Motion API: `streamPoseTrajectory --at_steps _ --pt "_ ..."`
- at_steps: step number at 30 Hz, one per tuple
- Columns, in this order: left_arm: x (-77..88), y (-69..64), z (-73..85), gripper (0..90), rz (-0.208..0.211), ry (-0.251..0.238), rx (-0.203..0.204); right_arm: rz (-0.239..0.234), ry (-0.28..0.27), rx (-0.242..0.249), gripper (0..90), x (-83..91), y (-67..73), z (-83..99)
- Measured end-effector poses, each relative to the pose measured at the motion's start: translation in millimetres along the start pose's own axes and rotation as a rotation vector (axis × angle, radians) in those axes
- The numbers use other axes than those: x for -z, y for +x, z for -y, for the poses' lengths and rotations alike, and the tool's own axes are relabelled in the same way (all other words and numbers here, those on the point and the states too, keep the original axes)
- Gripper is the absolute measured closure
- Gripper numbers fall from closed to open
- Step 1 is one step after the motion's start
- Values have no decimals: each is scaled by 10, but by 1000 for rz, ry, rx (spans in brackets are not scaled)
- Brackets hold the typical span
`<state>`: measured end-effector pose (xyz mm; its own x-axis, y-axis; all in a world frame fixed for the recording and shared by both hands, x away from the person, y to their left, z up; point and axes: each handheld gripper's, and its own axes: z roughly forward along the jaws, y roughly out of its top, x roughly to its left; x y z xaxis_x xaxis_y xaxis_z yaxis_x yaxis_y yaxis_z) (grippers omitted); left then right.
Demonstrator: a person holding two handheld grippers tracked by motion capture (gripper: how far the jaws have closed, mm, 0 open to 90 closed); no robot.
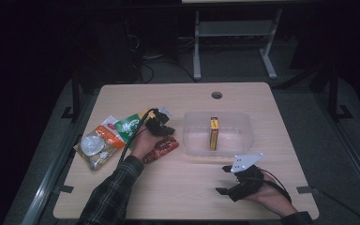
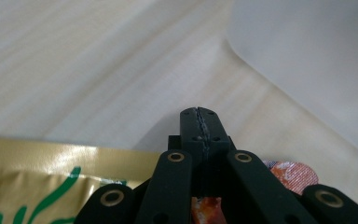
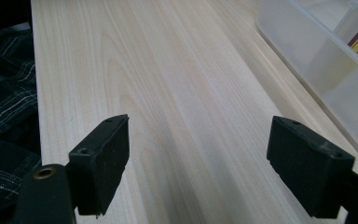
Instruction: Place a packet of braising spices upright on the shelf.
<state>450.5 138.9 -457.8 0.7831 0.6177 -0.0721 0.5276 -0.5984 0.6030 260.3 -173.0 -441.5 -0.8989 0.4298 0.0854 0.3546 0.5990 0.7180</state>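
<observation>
Just left of the clear plastic bin (image 1: 193, 140), the red-orange snack packet (image 1: 161, 148) is being hovered over by the left gripper (image 1: 165, 129), jaws closed on nothing; the open right gripper (image 1: 222, 179) is being kept farther away.

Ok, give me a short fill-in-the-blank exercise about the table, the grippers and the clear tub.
1. The jaws of the left gripper are ____.
2. The jaws of the right gripper stand ____, with bare table between them.
3. The yellow box stands inside the clear ____.
4. The red packet lies beside the ____ hand.

Missing words: shut; open; tub; left
</observation>
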Motion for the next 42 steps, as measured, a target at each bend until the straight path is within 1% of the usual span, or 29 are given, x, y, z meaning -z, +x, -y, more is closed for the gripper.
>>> streamPoseTrajectory --at_steps 2,3,4,7,13,16,17,19,20,21,22,23,24,25,26,27,28,29,30,32,33,34,36,37,39,40,41,42 --pt "39 -50 48 900 9 6 0 1 -2 0 206 3 -3 1" --pt "60 -69 75 900 12 8 -10 1 -3 0 205 5 -4 1" --pt "82 -95 98 900 25 11 -6 1 -2 0 205 5 -4 2" --pt "148 -167 173 900 31 19 -31 3 -1 0 206 3 -7 2" --pt "243 -246 294 900 32 26 -49 1 -3 3 206 -4 -6 -7" --pt "296 -264 361 900 38 34 -59 1 -4 0 206 -1 -3 -5" --pt "316 -277 385 900 41 36 -53 3 -4 2 206 -3 -6 -4" --pt "361 -287 436 900 49 46 -57 2 -3 -1 206 -1 -4 -4" --pt "395 -280 464 900 51 61 -69 2 -4 -3 206 1 0 -3" --pt "409 -276 480 900 51 63 -73 0 -5 -2 206 3 0 -3" --pt "426 -270 497 900 53 67 -72 0 -5 -1 206 3 -1 -3" --pt "428 -280 511 900 55 53 -48 1 -5 -1 206 0 -2 -3" --pt "442 -257 512 900 60 62 -65 1 -5 -3 206 -3 -4 -5" --pt "442 -252 509 900 62 45 -49 1 -6 1 206 -6 -7 -5" --pt "457 -218 496 900 56 39 -54 1 -7 2 206 -7 -7 -7" --pt "470 -180 473 900 52 22 -36 1 -7 1 206 -7 -7 -9" --pt "483 -141 446 900 38 -8 -7 1 -8 3 206 -7 -8 -11" --pt "501 -81 412 900 20 -27 13 0 -8 3 206 -8 -8 -12" --pt "522 -4 372 900 -4 -41 25 0 -7 1 206 -10 -8 -13" --pt "553 174 282 900 -52 -68 56 -2 -6 1 206 -12 -11 -12" --pt "568 272 236 900 -83 -75 63 -3 -6 1 206 -13 -12 -12" --pt "574 364 191 900 -110 -82 79 -5 -5 0 206 -15 -13 -13" --pt "557 535 115 900 -152 -92 108 -7 -2 1 206 -18 -14 -13" --pt "538 609 84 900 -173 -88 117 -8 -2 2 205 -19 -12 -13" --pt "496 742 36 900 -193 -92 139 -9 -5 5 206 -18 -11 -14" --pt "471 794 16 900 -212 -83 134 -7 -6 4 205 -15 -7 -18" --pt "445 840 10 900 -218 -101 135 -7 -8 4 206 -13 -6 -20" --pt "418 884 8 900 -215 -94 155 -8 -12 2 206 -13 -7 -21"
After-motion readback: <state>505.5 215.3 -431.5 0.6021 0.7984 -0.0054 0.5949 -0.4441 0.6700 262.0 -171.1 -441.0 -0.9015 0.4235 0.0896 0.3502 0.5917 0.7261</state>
